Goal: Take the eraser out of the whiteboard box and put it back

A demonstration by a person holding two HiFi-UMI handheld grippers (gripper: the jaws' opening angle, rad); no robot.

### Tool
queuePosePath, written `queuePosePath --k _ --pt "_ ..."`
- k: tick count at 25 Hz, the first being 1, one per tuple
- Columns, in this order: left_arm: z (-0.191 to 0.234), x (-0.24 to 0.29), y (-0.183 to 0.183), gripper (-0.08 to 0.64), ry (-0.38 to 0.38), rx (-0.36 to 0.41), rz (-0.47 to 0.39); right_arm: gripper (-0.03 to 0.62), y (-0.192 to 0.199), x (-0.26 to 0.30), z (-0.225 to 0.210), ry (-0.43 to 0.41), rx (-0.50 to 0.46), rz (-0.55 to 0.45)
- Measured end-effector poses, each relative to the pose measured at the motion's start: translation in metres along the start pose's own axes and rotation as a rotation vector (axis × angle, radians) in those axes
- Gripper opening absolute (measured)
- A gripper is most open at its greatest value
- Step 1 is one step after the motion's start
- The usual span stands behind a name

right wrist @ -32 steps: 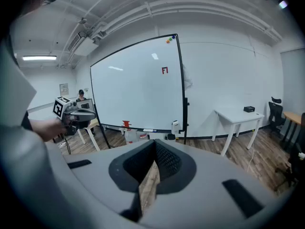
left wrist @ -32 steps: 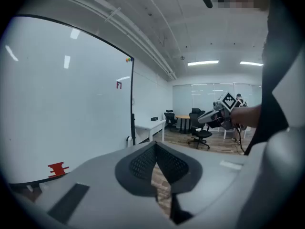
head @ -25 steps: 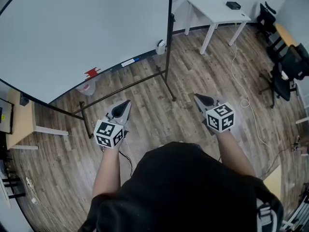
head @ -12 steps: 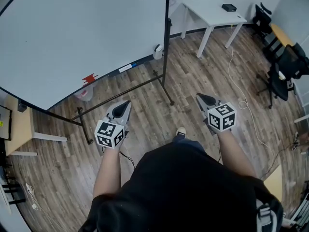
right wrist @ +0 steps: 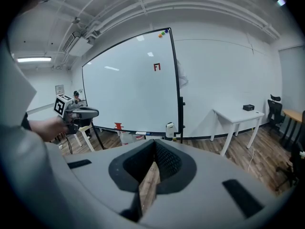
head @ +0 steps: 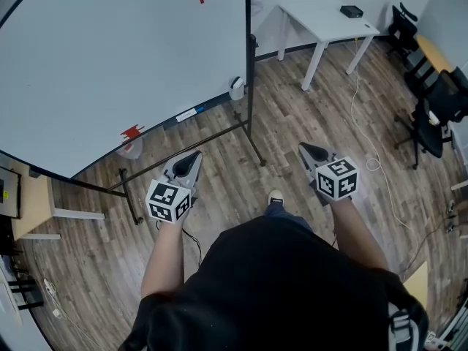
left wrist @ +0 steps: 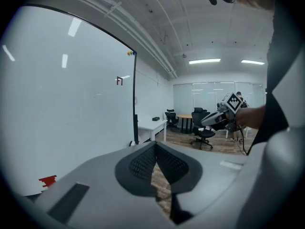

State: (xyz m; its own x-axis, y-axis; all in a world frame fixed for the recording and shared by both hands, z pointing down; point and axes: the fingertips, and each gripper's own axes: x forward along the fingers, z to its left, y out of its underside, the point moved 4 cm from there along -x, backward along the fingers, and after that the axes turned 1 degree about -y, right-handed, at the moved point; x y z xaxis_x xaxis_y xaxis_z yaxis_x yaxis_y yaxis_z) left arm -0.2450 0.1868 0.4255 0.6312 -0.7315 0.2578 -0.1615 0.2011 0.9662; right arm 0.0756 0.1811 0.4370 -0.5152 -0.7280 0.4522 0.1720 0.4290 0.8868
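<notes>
Both jaws were clenched tip to tip, empty: left gripper (head: 193, 155) and right gripper (head: 302, 148) hung over the wooden floor (head: 292, 115), well apart from the whiteboard (head: 110, 57). I judged I should approach its white box (head: 236, 88) by the post and open one gripper first. The eraser, presumably inside, was too small to see.

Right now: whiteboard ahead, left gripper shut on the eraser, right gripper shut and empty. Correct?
One thing is off. The left gripper is shut, but on nothing: the left gripper view shows its jaws together with only wood floor behind the slit below them, no eraser. The rest holds: the whiteboard is ahead, and the right gripper is shut and empty.
</notes>
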Motion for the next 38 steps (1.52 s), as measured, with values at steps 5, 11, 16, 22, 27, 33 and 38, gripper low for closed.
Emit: queuePosePath --k 5,11,16,22,27,33,38 --pt "0.004 0.039 -0.001 0.012 -0.005 -0.005 0.026 -0.004 -0.003 0.021 -0.034 -0.022 0.008 0.020" --pt "0.009 0.082 0.005 0.012 -0.008 -0.017 0.068 -0.005 0.004 0.048 -0.071 -0.047 0.021 0.058" --pt "0.012 0.111 0.005 0.012 -0.005 -0.032 0.078 -0.003 0.003 0.065 -0.092 -0.067 0.025 0.079" --pt "0.016 0.132 0.011 0.012 -0.009 -0.043 0.111 -0.003 -0.001 0.083 -0.105 -0.095 0.023 0.090" --pt "0.018 0.142 0.014 0.012 -0.020 -0.047 0.122 -0.003 0.003 0.090 -0.117 -0.099 0.034 0.098" --pt "0.019 0.149 0.018 0.012 -0.030 -0.052 0.132 -0.003 0.003 0.096 -0.125 -0.108 0.032 0.105" --pt "0.014 0.156 0.019 0.012 -0.029 -0.056 0.141 -0.003 0.004 0.097 -0.132 -0.115 0.032 0.109"
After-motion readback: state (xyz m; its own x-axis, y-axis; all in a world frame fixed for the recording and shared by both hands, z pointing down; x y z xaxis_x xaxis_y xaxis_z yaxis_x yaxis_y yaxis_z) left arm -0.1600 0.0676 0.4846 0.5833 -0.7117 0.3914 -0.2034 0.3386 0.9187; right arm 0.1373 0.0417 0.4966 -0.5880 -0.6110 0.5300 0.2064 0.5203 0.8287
